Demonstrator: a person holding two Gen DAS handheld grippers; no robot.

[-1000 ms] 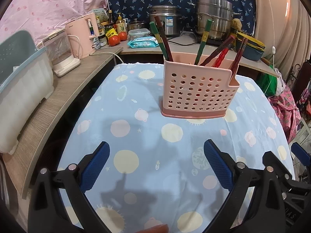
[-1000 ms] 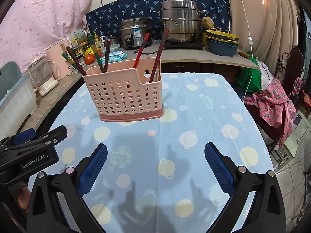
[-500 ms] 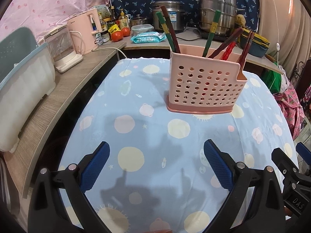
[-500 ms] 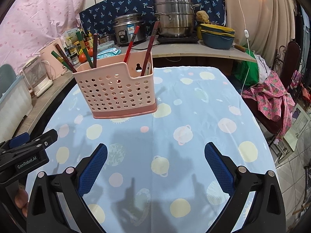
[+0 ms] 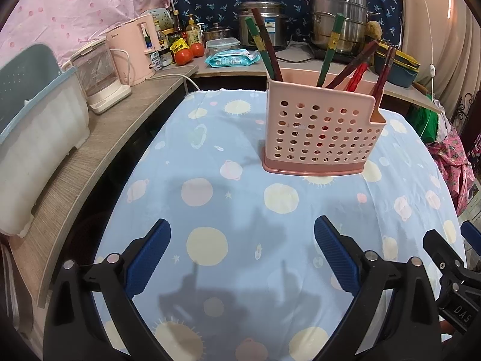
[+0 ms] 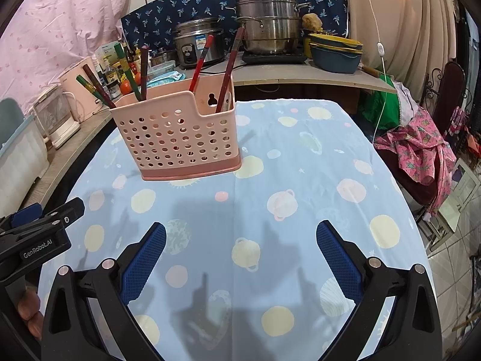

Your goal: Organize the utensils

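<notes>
Both the left gripper [image 5: 242,254] and right gripper [image 6: 240,255] hang spread and empty above the tabletop [image 6: 300,180]; the pink holder [image 5: 321,135] hides the chopsticks' [image 5: 327,51] lower ends

Table [image 5: 210,138] draped in pale blue planet-print cloth, pink perforated utensil basket [image 5: 321,138] standing upright — upper centre-right of frame, chopsticks [image 5: 330,51] inside

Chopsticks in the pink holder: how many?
6 chopsticks: green and dark red at the holder's left end; green and brown mid; red and dark red right. Shorter ones may hide inside.
</notes>
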